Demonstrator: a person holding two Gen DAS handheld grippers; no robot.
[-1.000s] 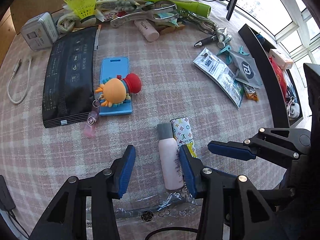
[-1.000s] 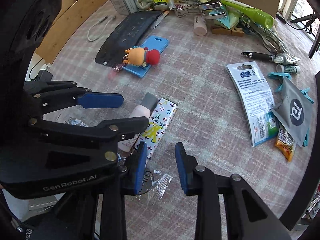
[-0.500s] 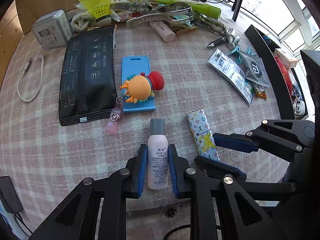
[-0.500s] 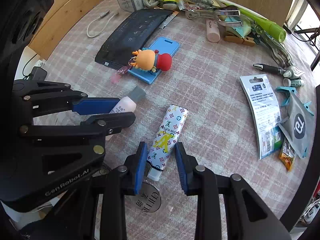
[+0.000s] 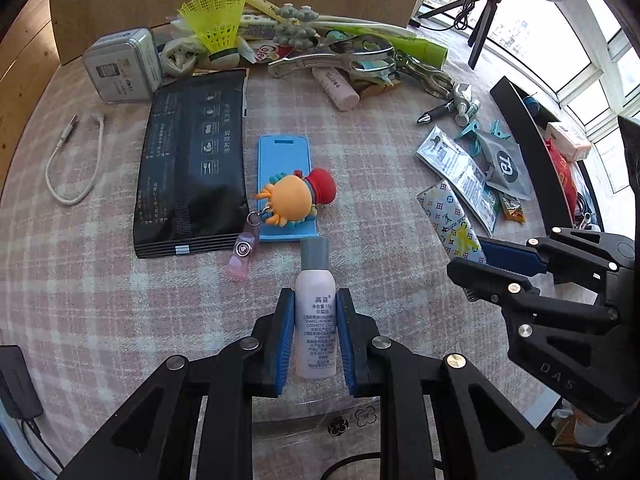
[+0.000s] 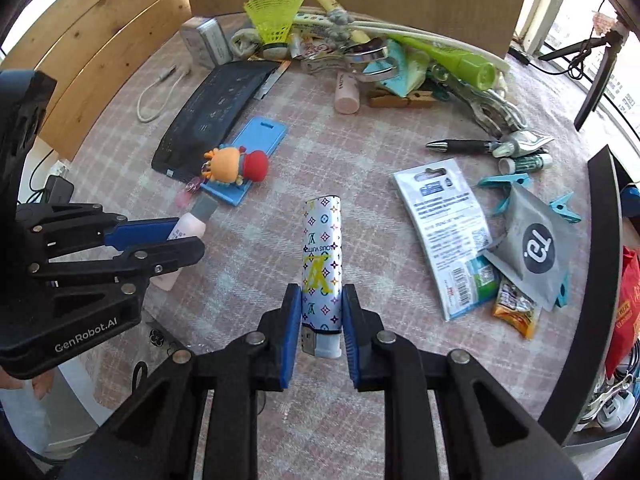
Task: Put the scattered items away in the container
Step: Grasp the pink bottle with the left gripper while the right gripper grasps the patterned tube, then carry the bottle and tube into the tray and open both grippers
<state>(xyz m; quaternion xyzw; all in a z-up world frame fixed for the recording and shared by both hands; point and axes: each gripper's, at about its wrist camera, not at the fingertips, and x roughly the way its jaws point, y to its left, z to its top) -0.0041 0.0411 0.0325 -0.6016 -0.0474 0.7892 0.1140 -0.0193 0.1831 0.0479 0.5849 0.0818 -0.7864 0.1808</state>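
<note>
My left gripper [image 5: 315, 296] is shut on a small pink bottle [image 5: 315, 320] with a grey cap and holds it just above the checked cloth. My right gripper [image 6: 321, 292] has a white patterned lighter [image 6: 322, 240] between its blue pads. Its jaws are closing and the pads press on the lighter's lower end. In the left wrist view the right gripper [image 5: 480, 256] carries the lighter [image 5: 444, 212] at the right. The right wrist view shows the left gripper [image 6: 176, 236] with the bottle [image 6: 192, 222] at the left. The black container's rim [image 6: 600, 240] runs along the right edge.
On the cloth lie a black packet [image 5: 192, 160], a blue card holder [image 5: 284, 152] with an orange doll keychain [image 5: 290, 196], a white cable [image 5: 72, 168], a tin box [image 5: 122, 64], a pen [image 6: 460, 146], sachets [image 6: 448, 232] and a heap with a yellow shuttlecock [image 5: 216, 20] at the back.
The left gripper went from open beside the bottle to shut on it. The right gripper moved over the lighter and closed on it. Both items are lifted and point forward.
</note>
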